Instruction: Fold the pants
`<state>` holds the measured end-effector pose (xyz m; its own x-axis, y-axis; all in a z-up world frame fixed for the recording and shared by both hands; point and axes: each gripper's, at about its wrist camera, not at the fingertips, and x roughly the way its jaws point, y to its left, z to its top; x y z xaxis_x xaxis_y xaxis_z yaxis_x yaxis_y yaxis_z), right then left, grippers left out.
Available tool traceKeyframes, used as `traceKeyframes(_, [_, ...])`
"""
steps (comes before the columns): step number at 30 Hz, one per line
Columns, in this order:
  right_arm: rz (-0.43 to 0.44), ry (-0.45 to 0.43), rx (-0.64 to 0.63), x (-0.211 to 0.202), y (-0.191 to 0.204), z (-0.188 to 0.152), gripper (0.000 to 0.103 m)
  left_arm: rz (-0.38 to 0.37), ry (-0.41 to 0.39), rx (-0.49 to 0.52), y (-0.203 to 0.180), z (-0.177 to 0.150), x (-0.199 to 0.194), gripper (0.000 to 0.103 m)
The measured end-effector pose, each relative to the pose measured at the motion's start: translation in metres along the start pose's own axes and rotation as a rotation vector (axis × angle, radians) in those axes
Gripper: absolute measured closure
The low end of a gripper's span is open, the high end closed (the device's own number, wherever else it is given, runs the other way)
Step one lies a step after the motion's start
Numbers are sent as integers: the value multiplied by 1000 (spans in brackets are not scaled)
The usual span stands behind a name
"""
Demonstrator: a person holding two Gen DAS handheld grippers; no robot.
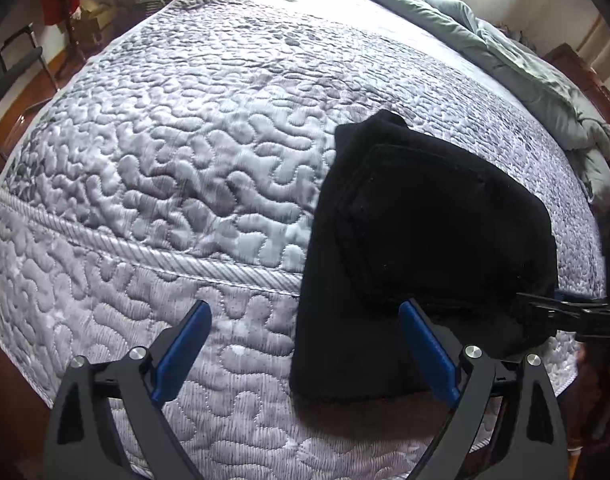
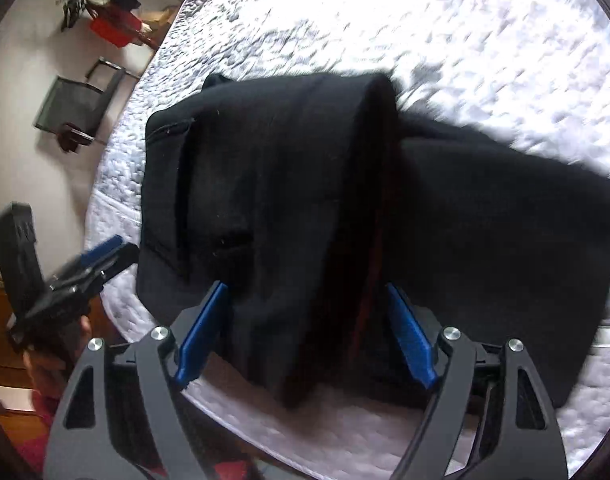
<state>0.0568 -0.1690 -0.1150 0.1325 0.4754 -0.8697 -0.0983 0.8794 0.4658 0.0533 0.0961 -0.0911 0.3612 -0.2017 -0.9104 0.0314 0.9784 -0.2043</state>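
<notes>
Black pants [image 1: 421, 240] lie folded in a thick bundle near the front edge of a quilted grey mattress [image 1: 165, 184]. My left gripper [image 1: 305, 340] is open and empty, just in front of the bundle's left edge; its right pad [image 1: 429, 352] overlaps the cloth. In the right wrist view the pants [image 2: 289, 184] fill the middle, one layer folded over another. My right gripper [image 2: 307, 332] is open, its blue pads either side of the folded edge, not closed on it. The left gripper also shows there [image 2: 93, 268], and the right gripper's tip in the left wrist view [image 1: 553, 308].
A grey duvet [image 1: 525, 60] is bunched along the far right of the bed. A black chair [image 2: 81, 100] and red items [image 2: 113, 28] stand by the wall beyond the bed. Wooden floor [image 1: 21, 128] lies to the left.
</notes>
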Motion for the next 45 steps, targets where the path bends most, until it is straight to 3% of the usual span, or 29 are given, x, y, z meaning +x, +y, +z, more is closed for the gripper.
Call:
traceKeyframes(3, [45, -25, 10, 7, -2, 4, 27, 3, 2, -22, 7, 0, -1, 8])
traceKeyframes(5, [114, -32, 3, 5, 0, 5, 53, 4, 6, -35, 10, -1, -1, 8])
traceKeyframes(8, [205, -54, 11, -2, -3, 8, 79, -1, 12, -53, 12, -1, -1, 8])
traceKeyframes(10, [264, -89, 13, -17, -1, 7, 82, -10, 10, -61, 11, -2, -3, 8])
traceKeyframes(14, [301, -154, -29, -47, 8, 2, 83, -9, -6, -68, 9, 1, -10, 8])
traceKeyframes(23, [279, -272, -34, -117, -17, -16, 83, -38, -7, -17, -21, 9, -11, 8])
traceKeyframes(27, [217, -313, -28, -148, -43, -26, 84, -55, 8, 22, -45, 11, -6, 8])
traceKeyframes(37, [161, -306, 74, -142, -97, -39, 85, -31, 30, 118, -92, 12, 14, 8])
traceKeyframes(39, [132, -308, 90, -140, -108, -45, 88, -9, 37, 135, -97, 11, 21, 8])
traceKeyframes(41, [118, -313, 118, -139, -118, -49, 101, 11, 49, 151, -100, 8, 29, 8])
traceKeyframes(45, [176, -294, 177, -126, -139, -60, 100, 20, 62, 151, -101, 3, 42, 7])
